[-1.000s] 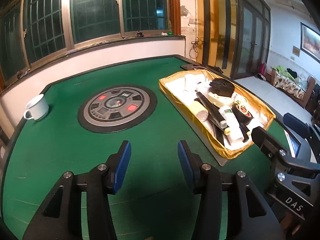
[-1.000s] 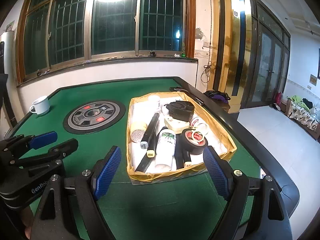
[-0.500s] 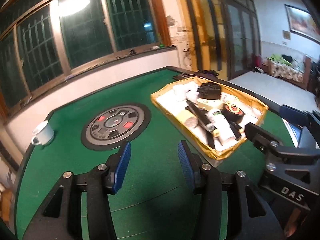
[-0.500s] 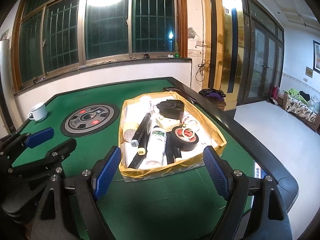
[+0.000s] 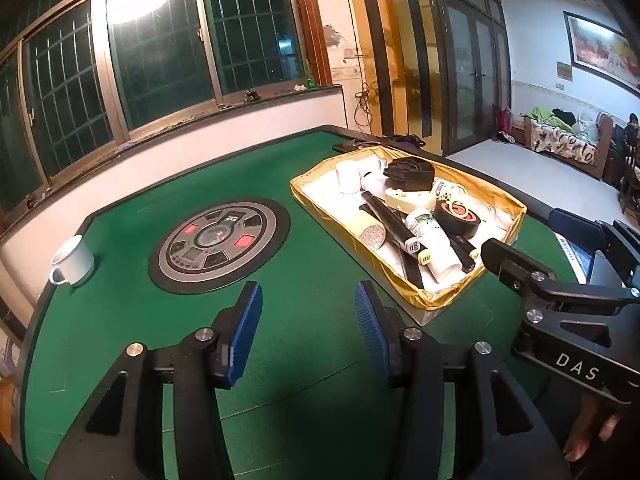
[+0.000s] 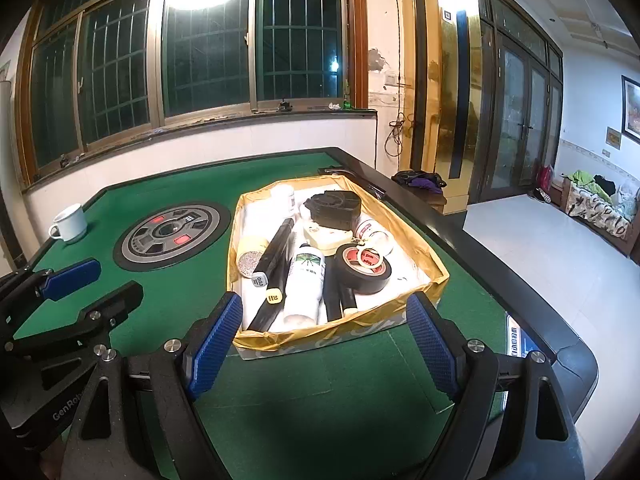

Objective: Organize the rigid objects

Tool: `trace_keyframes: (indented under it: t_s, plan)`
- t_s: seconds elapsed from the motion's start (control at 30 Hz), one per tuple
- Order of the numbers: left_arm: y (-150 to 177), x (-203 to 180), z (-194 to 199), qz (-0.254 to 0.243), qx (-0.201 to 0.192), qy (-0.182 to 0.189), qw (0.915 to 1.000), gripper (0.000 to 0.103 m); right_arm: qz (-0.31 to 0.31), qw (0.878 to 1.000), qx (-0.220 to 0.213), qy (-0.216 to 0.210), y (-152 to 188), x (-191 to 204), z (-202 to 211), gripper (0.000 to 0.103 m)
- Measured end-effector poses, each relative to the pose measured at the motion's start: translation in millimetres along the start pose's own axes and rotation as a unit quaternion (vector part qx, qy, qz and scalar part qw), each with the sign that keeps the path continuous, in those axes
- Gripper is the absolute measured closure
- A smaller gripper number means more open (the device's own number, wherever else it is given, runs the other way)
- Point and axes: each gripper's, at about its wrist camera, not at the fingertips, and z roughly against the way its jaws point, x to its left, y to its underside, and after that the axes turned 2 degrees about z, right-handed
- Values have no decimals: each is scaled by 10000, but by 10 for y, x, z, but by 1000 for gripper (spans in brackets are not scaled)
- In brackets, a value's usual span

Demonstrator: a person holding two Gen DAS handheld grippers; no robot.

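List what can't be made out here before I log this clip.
- Tray floor, both views: covered by piled items.
- White bottle label, right wrist view: print too small.
- Black tape roll core label: too small.
- Right tongs handle: cut off by bottom edge.

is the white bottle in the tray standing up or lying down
Lying down: the white bottle rests on its side in the tray, between black tubes.

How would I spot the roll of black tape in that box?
On the green felt table stands a gold-lined box of odds and ends. The black tape roll lies near its front right corner, beside the white bottle: the only ring there, red label inside.
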Motion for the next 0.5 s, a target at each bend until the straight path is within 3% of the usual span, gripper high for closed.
trace_keyframes:
  t_s: [0.5]
  plan:
    - [-2,34,65,37,-129,-159,9998,56,-113,9999,57,-20,27,-25,11,23]
